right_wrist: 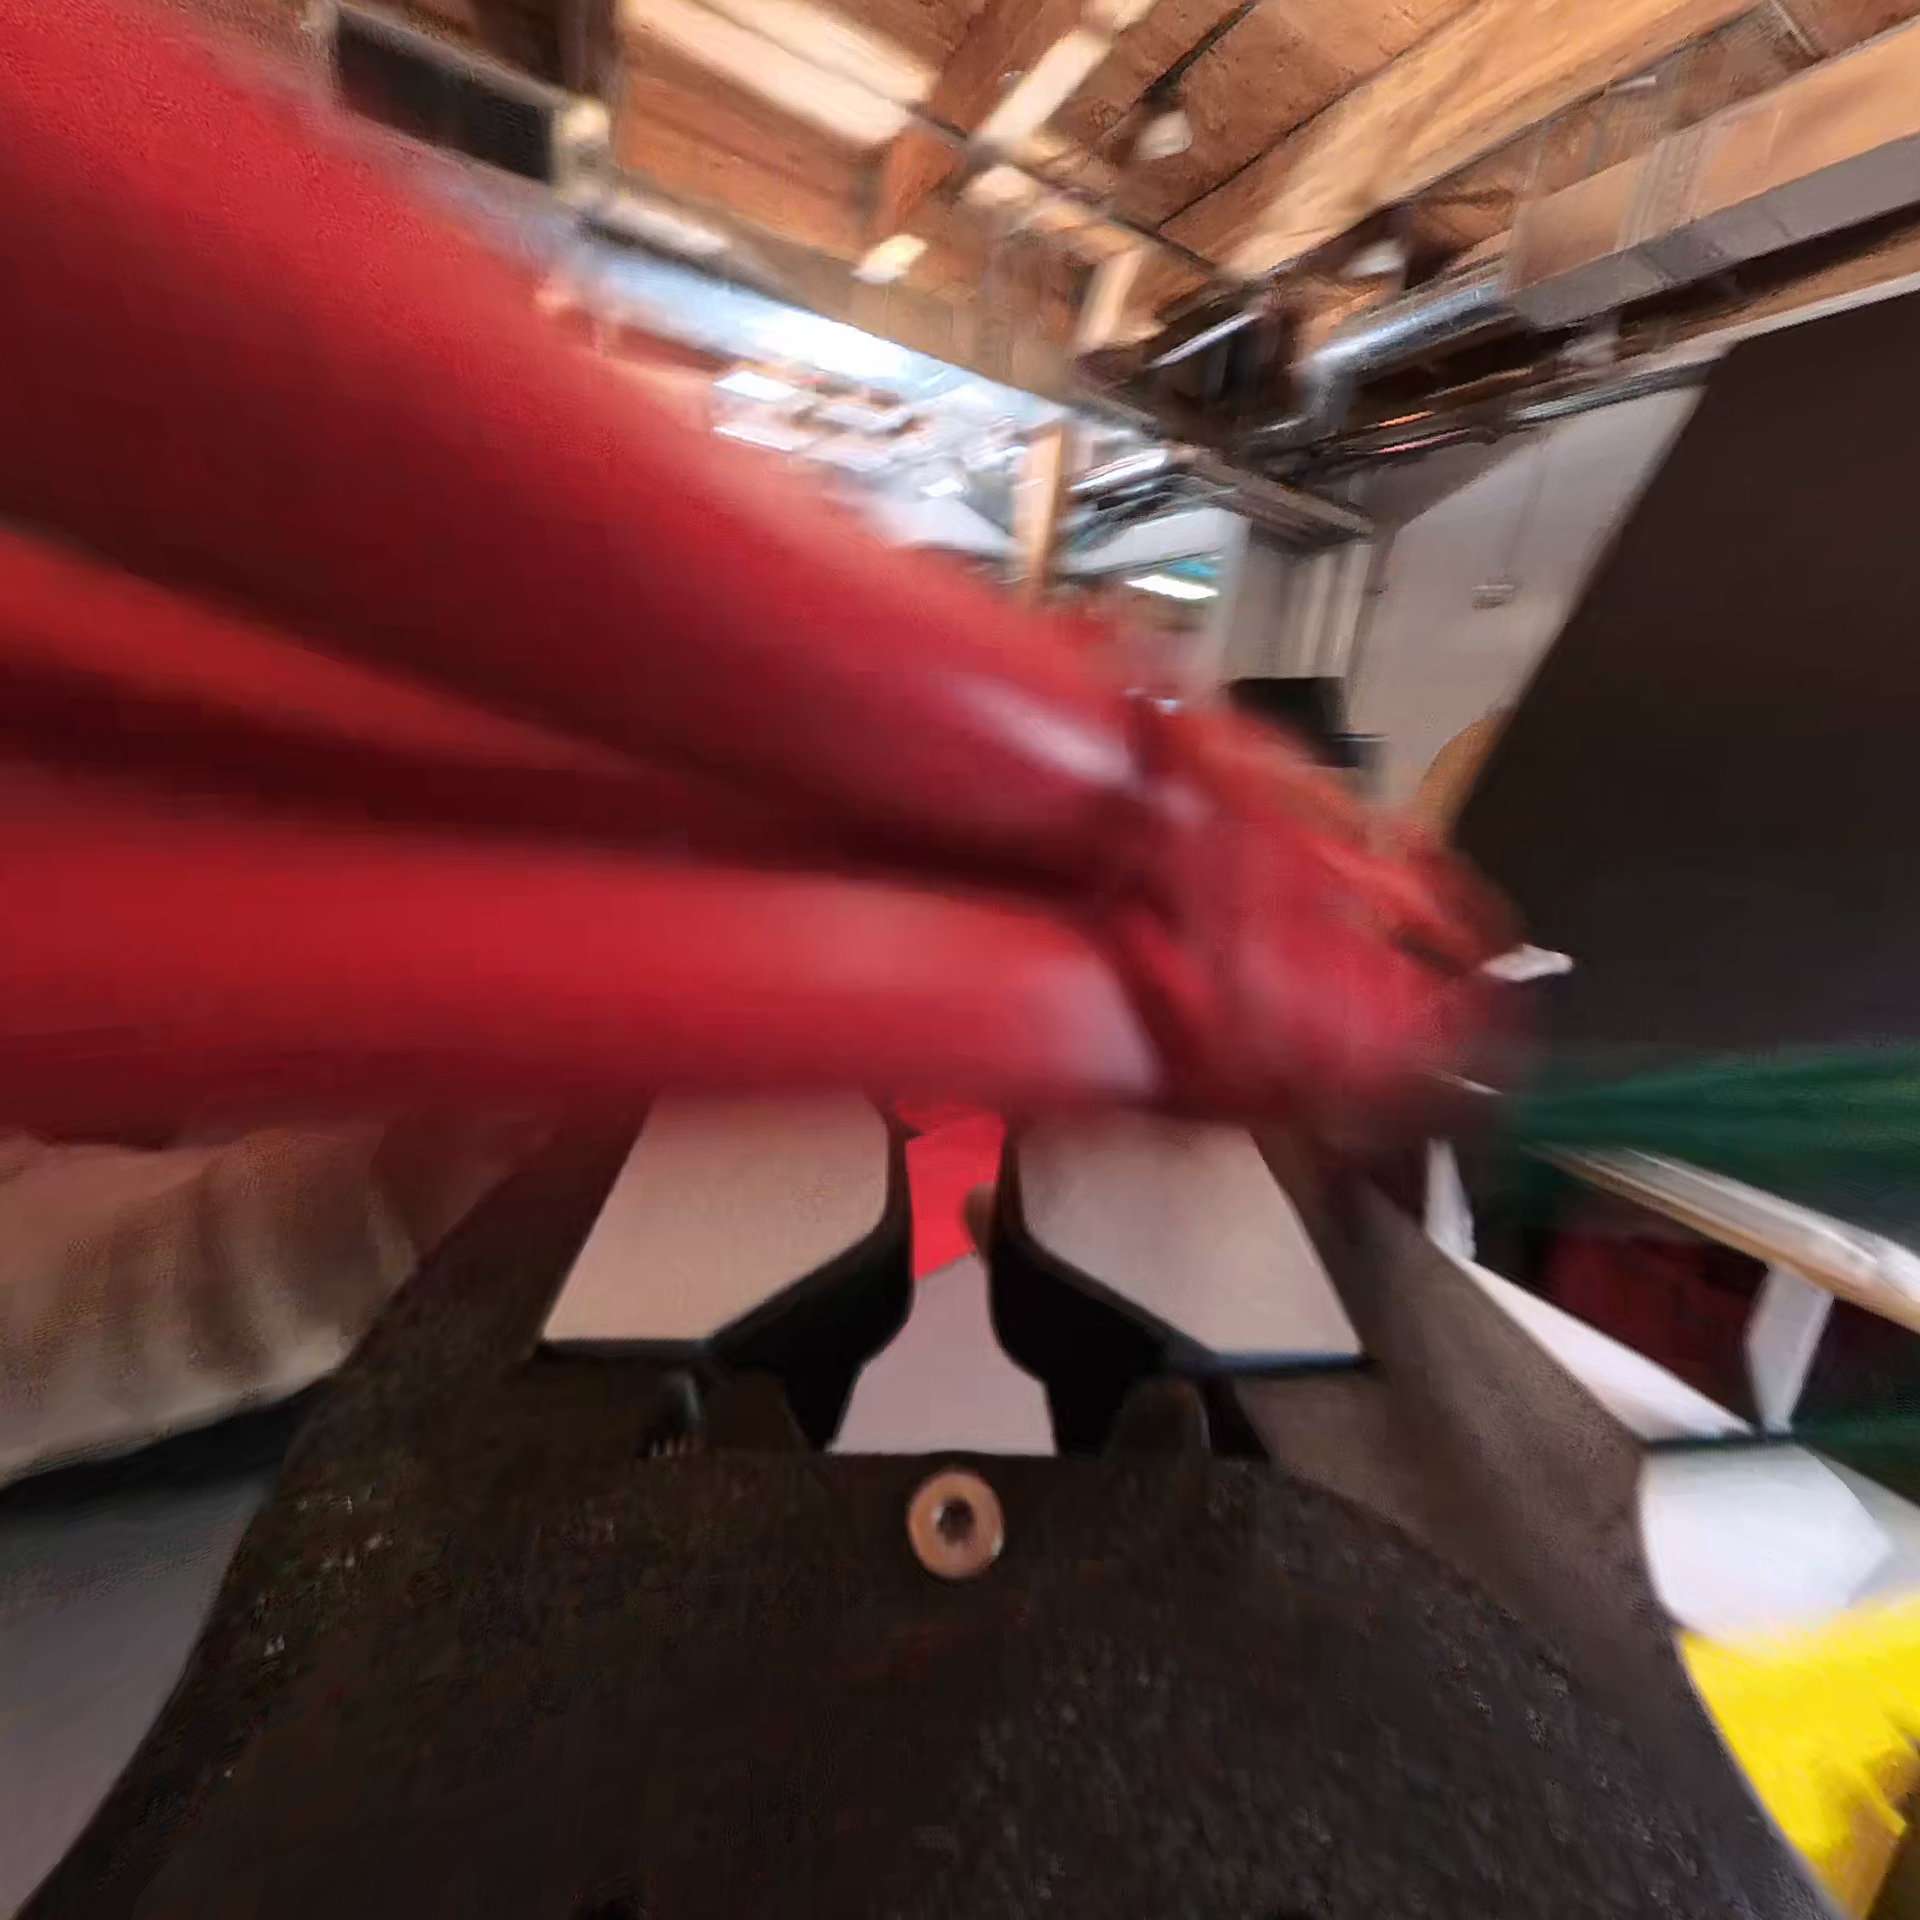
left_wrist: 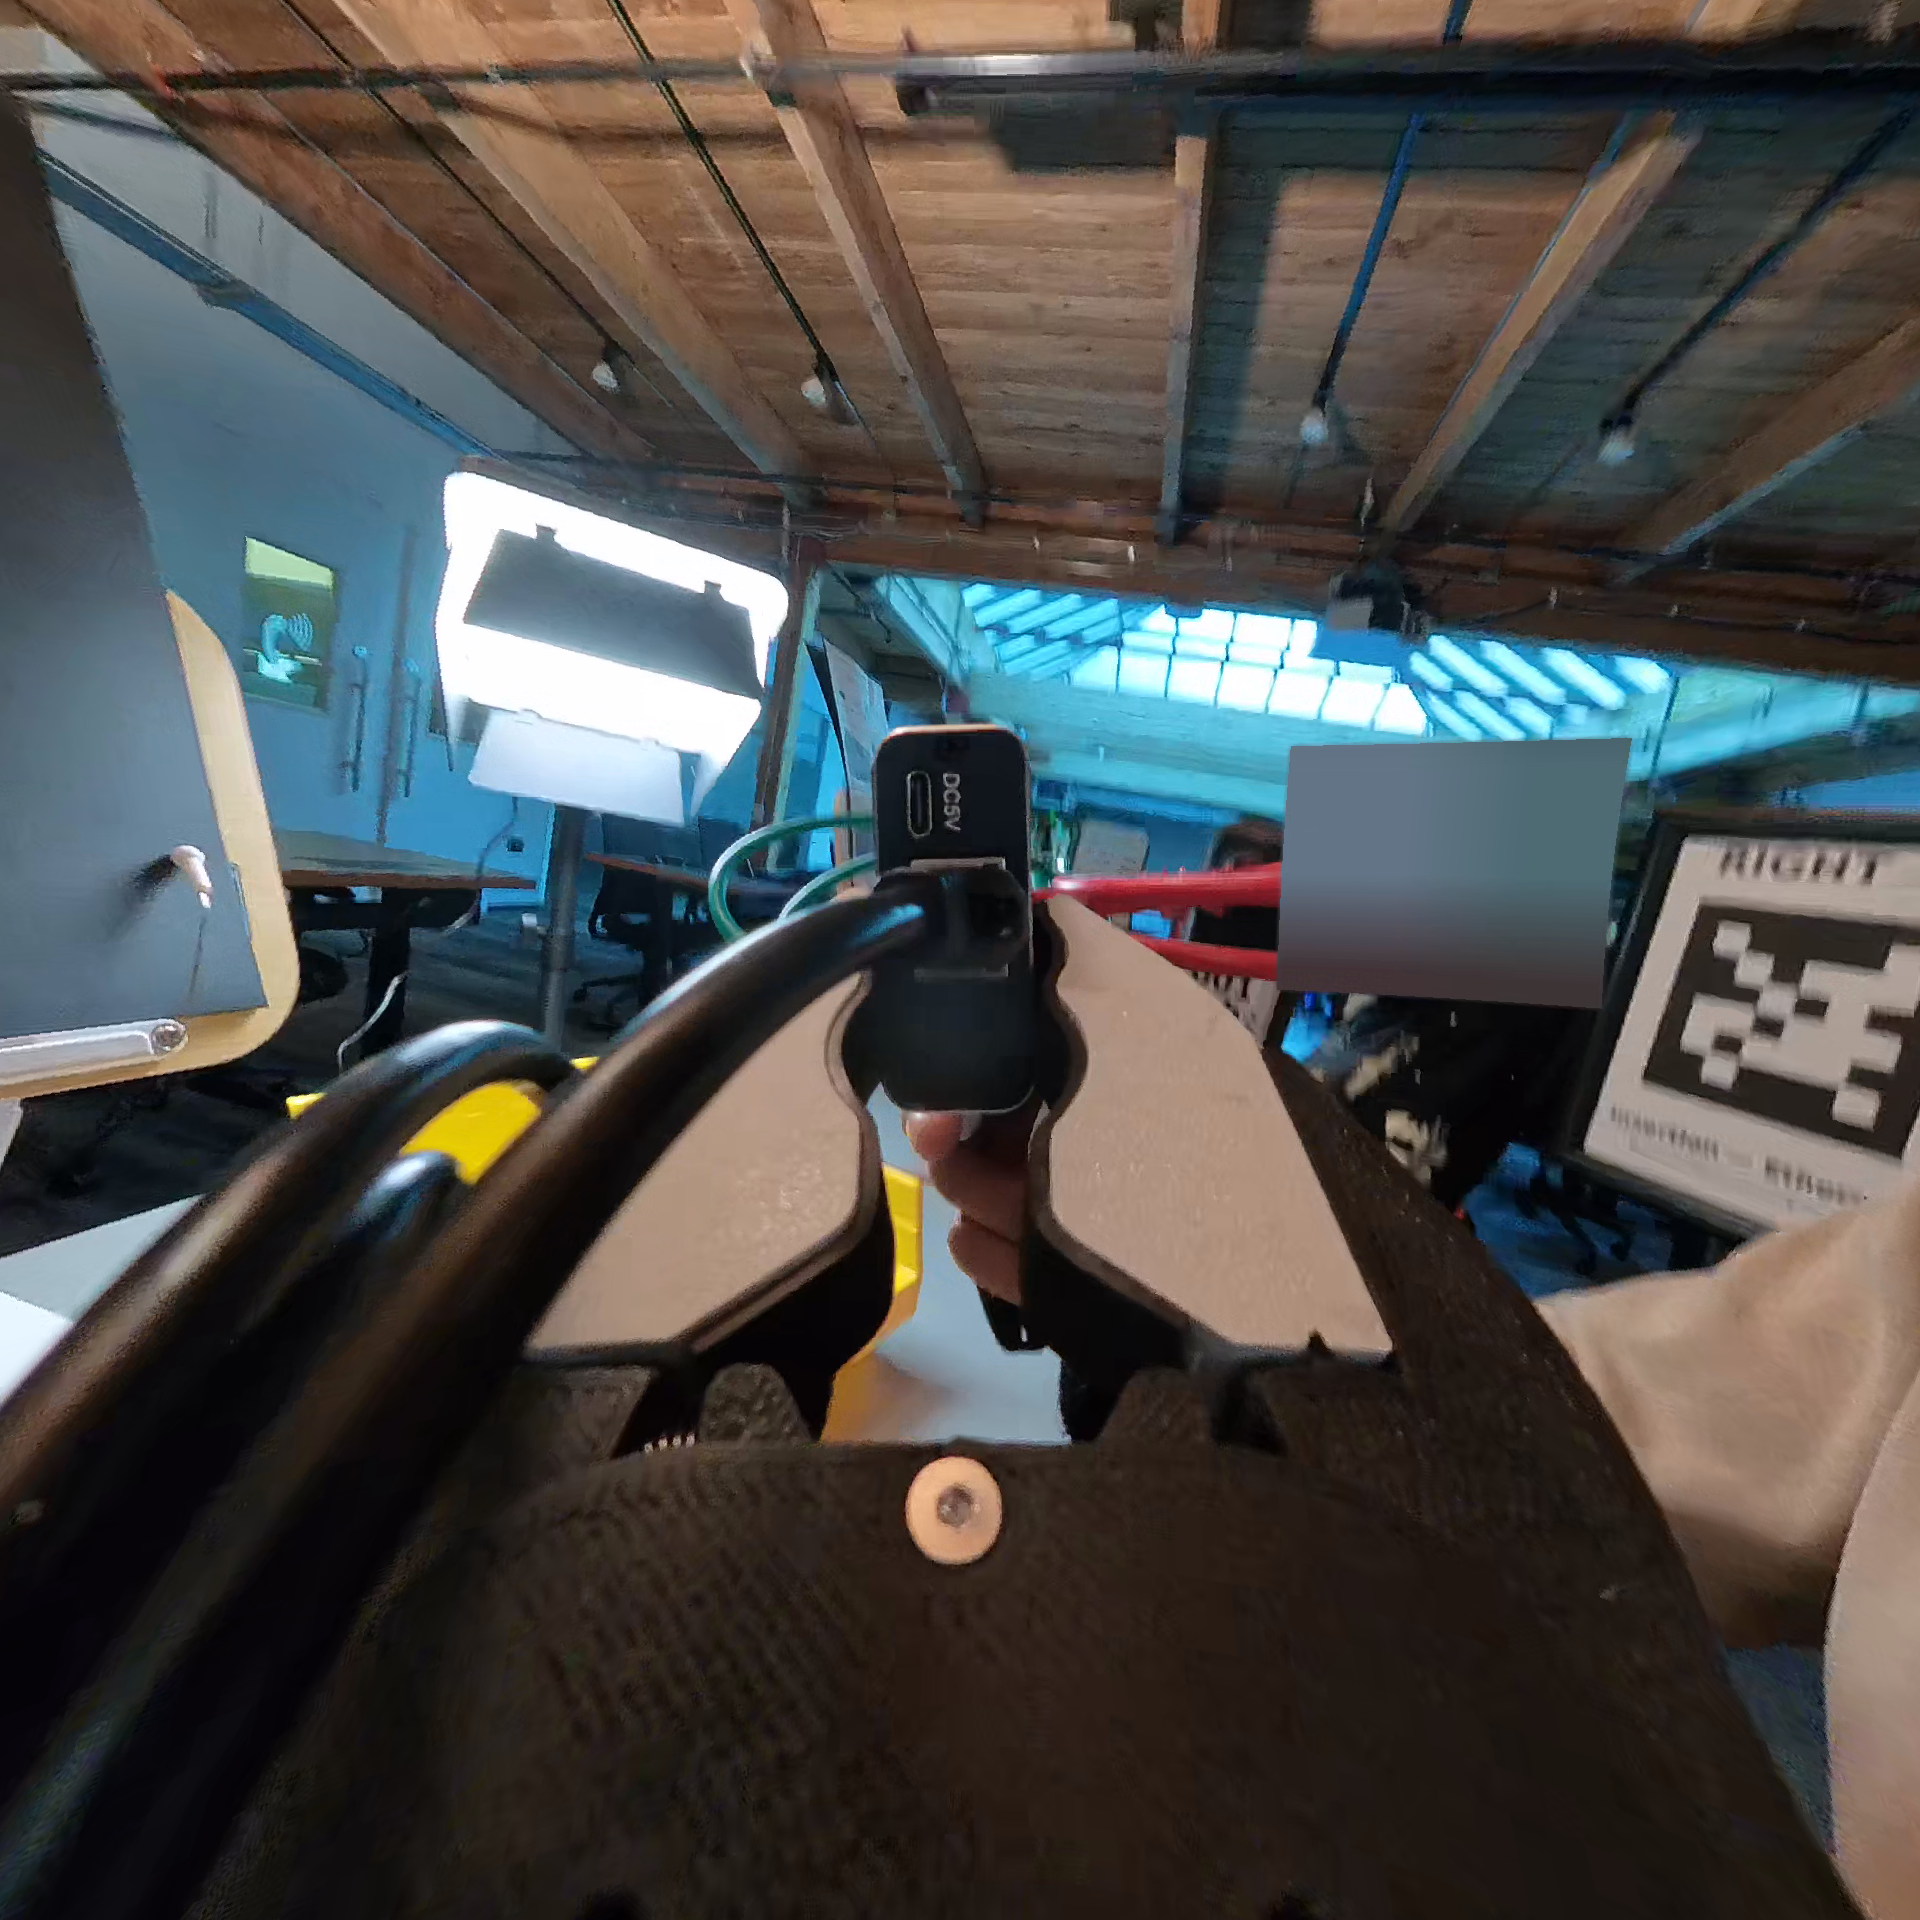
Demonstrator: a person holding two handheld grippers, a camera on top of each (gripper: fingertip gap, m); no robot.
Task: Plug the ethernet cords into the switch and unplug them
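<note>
Clamping switch (left_wrist: 954, 935) upright in left gripper (left_wrist: 951, 1049), black cord (left_wrist: 665, 1039) entering leftward; right gripper (right_wrist: 951, 1164) nipping blurred red cord (right_wrist: 623, 727), plug (right_wrist: 1299, 935) pointing right, off-axis.

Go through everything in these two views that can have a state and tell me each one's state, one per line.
Left gripper: shut on the switch.
Switch: held up, on end, off the table.
Black cord: plugged into the switch.
Right gripper: fingers near closed; grip hidden by blur.
Red cord: looped, plug end free, blurred.
Green cord: looped behind the switch.
</note>
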